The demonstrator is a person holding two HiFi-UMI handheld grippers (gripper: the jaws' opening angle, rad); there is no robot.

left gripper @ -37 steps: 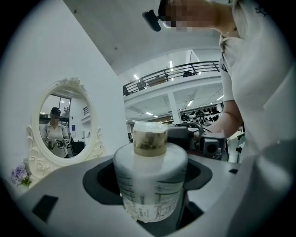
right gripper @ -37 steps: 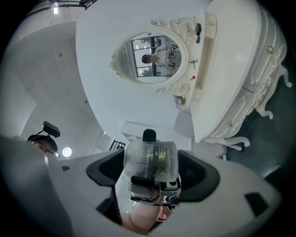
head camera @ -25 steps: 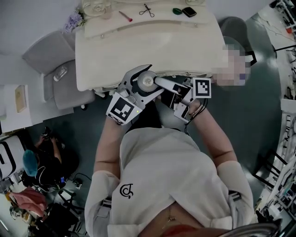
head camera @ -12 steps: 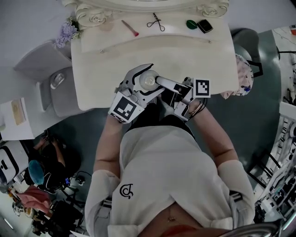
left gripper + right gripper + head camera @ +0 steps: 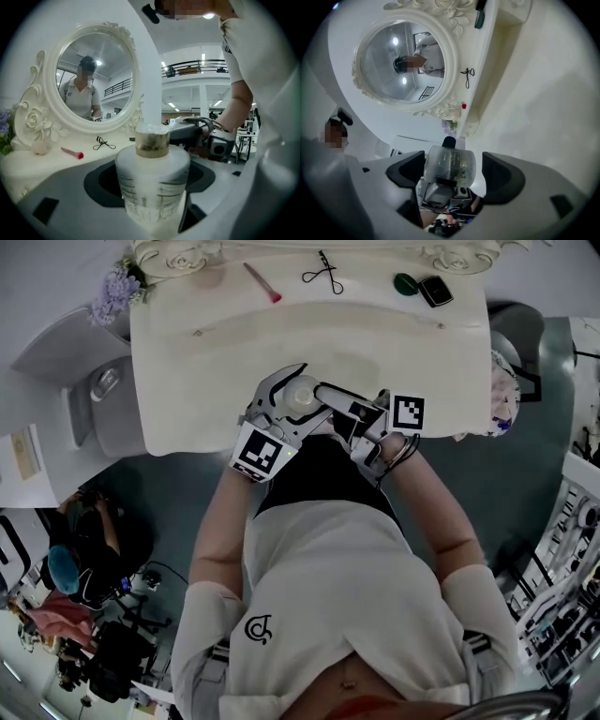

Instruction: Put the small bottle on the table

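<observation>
**Small bottle** (image 5: 152,178): pale, translucent body with printed lines, a dull gold collar and a tall white cap. It stands upright between the jaws of the left tool. In the head view it sits over the front part of the worktop, close to the near edge and the person's body. No view shows its base, so I cannot tell whether it rests on the worktop.

**Left tool** (image 5: 295,401): closed on the small bottle, with the jaws pressing the body from both sides. Its marker cube faces up at the person's left wrist.

**Right tool** (image 5: 454,172): jaws wide apart and gripping nothing. It is just beside the left tool, on the person's right, and points at the bottle. In the right gripper view the bottle shows between the two dark pads (image 5: 408,172), with a clear gap on each side. Its marker cube sits above the right hand.

**Worktop** (image 5: 403,343): a cream dressing table with a carved back edge.

**Mirror** (image 5: 93,79): oval, in a white frame with moulded roses, standing at the back of the worktop.

**Items along the back of the worktop**, well apart from the bottle:
- red-tipped stick (image 5: 262,281), lying flat, left of centre
- black looped metal implement (image 5: 322,274), just right of the stick
- dark green oval item (image 5: 406,283), towards the right
- black square case (image 5: 434,291), touching or just beside the green item
- purple flowers (image 5: 111,298), at the far left corner
</observation>
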